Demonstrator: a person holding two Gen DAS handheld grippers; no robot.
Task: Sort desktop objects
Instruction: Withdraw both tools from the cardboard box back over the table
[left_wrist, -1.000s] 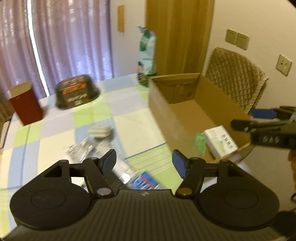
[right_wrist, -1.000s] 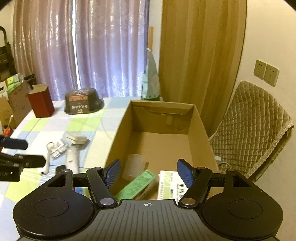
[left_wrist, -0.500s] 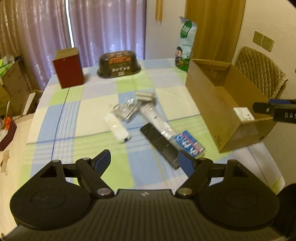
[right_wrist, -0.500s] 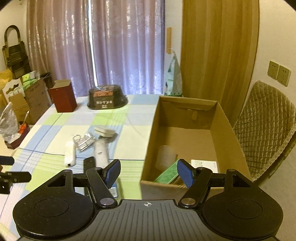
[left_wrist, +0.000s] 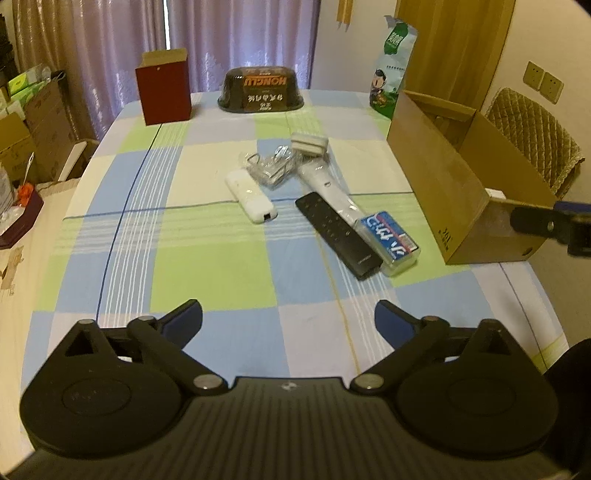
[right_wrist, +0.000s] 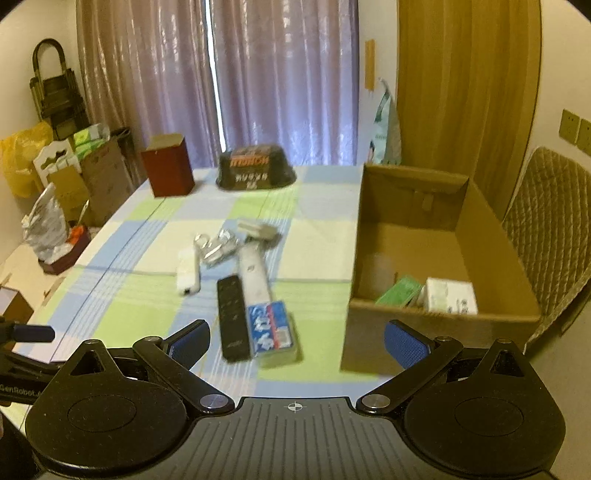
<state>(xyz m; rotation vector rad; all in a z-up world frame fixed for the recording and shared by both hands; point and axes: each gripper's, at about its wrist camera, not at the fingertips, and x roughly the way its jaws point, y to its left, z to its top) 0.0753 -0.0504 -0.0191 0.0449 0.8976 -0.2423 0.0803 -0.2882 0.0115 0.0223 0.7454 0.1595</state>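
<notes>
Both wrist views look down the length of the worktop toward the curtains. The left sits off the cardboard box's outer side; the right looks into it. Both share the box and the clutter beside it.

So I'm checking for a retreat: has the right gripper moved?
Yes. The right gripper has pulled back from the cardboard box, which now sits farther off.

The left tongs hang spread wide and empty above the checked tabletop. Ahead, a flat black remote control touches a blue-labelled clear plastic box. An open brown cardboard box stands at right.
</notes>
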